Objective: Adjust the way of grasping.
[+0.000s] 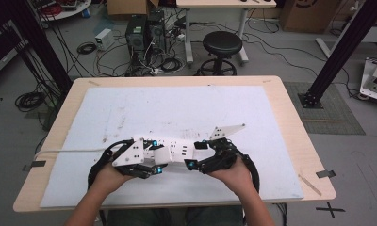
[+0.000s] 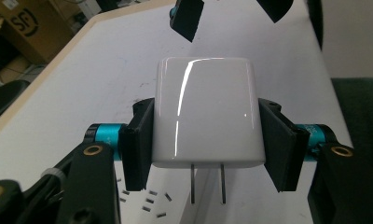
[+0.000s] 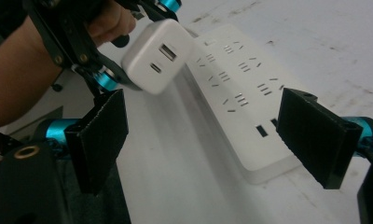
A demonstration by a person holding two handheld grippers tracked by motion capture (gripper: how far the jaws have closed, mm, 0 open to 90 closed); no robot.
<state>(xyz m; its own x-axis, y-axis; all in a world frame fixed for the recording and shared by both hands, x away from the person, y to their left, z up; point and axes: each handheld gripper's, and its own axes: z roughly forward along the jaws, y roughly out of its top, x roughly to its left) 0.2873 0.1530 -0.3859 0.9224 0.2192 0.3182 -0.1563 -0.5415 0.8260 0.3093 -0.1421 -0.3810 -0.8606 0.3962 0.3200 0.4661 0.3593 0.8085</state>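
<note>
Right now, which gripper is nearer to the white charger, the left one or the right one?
Left. The left gripper is shut on the white charger, one jaw on each side. The right gripper is open and apart from it, near the power strip's end.

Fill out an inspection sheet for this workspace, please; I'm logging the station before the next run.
Surface: wooden table covered by a white mat with dark smudges.
Job's things: white charger, prongs free, above a white power strip lying on the mat.
Clutter: nothing seen on the mat.
Grippers: left claw shut on the charger's sides; right claw open, jaws either side of the strip's end, not touching it.
Cables: white cord runs off the table's left edge; black cables loop around both hands.
Surroundings: black stool, computer towers, cardboard boxes, tangled floor cables.
</note>
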